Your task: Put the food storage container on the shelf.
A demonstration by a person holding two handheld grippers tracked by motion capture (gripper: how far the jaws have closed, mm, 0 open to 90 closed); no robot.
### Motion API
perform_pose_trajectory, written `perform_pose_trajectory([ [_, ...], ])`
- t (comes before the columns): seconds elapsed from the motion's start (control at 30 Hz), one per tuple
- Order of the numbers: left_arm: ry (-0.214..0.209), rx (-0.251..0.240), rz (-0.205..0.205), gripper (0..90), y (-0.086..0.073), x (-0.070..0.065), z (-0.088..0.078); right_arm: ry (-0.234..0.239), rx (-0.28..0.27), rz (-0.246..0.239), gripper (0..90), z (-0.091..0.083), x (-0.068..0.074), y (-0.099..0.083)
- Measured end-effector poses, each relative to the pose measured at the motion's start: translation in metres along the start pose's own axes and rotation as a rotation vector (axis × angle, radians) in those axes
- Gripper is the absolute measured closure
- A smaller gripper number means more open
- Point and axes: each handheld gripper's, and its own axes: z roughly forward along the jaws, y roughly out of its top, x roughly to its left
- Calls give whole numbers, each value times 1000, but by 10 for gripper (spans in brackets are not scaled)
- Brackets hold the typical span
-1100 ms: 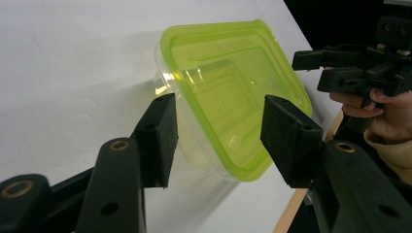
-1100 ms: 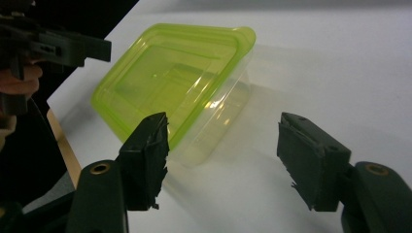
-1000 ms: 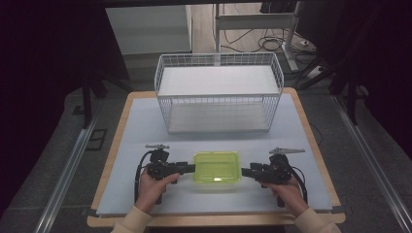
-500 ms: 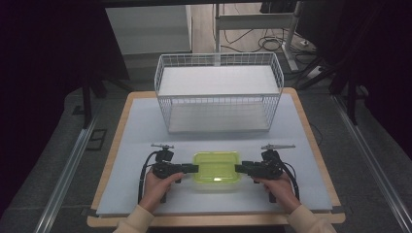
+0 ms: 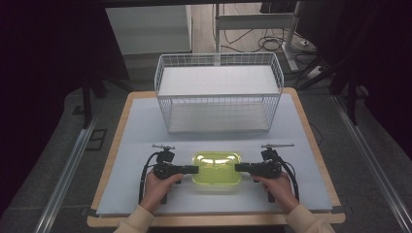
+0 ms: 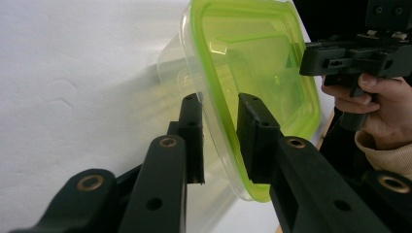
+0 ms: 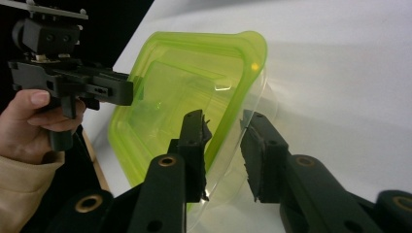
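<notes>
- Near the 6 o'clock edge of the table (image 5: 145, 121), your clear container (image 5: 216, 170) with its green lid (image 6: 252, 73) sits on the white mat, roughly centred between your two hands.
- At the container's 9 o'clock side, your left gripper (image 5: 192, 169) reaches in level. In the left gripper view its jaws stand either side of the lid's rim with daylight on both faces, so they are narrowly apart and not yet pinching.
- At its 3 o'clock side, your right gripper (image 5: 241, 168) mirrors that. In the right gripper view the rim runs between its jaws, again with a small gap visible, so it brackets the edge without clamping.
- You come at opposite short sides, likely so the load stays balanced and the box does not tip or skid when you squeeze.
- Toward 12 o'clock, the white wire basket (image 5: 218, 92) stands well apart from the container and looks unoccupied; it is a probable destination, though that is only a guess.
- Both rims are thin and slick, so seat each jaw pair deep before any lift.
</notes>
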Motion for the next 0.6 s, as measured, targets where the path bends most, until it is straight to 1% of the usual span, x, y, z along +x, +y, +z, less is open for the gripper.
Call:
perform_pose_trajectory([
  [0.13,-8,-8,3,765,-1,-1,-3,17,-4,12,752,-3,2,0],
  [0.27,-19,-14,13,784,-2,-2,-7,22,-13,11,773,-5,4,1],
  [0.53,-16,-23,24,802,-3,-5,-9,28,-20,6,794,-7,5,1],
  [0.6,-13,-29,38,807,-3,-8,-11,29,-23,7,801,-8,6,1],
])
